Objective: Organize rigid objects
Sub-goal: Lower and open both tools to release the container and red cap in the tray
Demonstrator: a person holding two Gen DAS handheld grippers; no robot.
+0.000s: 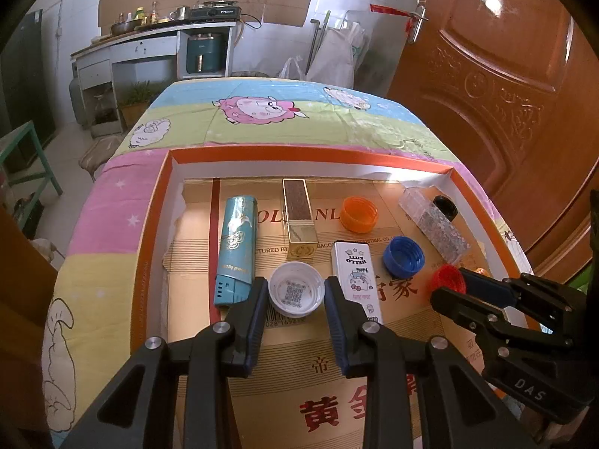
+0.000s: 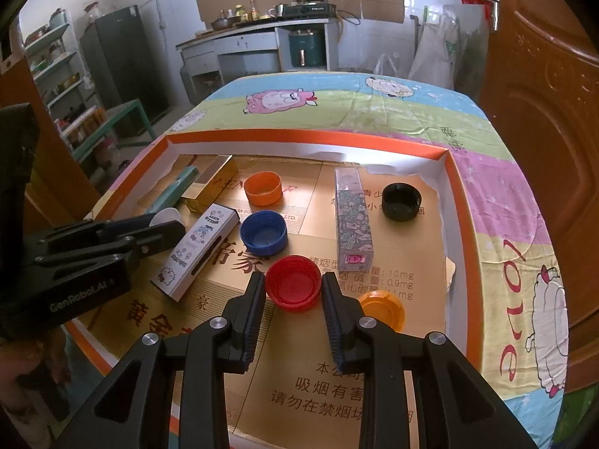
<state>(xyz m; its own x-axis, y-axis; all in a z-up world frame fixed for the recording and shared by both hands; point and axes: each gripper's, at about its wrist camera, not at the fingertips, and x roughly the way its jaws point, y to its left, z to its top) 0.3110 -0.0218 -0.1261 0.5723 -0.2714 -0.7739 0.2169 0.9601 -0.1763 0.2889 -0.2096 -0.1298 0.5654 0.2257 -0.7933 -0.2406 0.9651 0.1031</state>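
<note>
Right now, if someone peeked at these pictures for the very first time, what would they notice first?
Probably the two black grippers, each closed around a bottle cap: the left gripper on a white cap, the right gripper on a red cap. Next, the bright caps scattered over the cardboard in the orange-rimmed tray: a blue cap just beyond the red one and an orange cap farther back. Under it all lies a cartoon sheep blanket.
</note>
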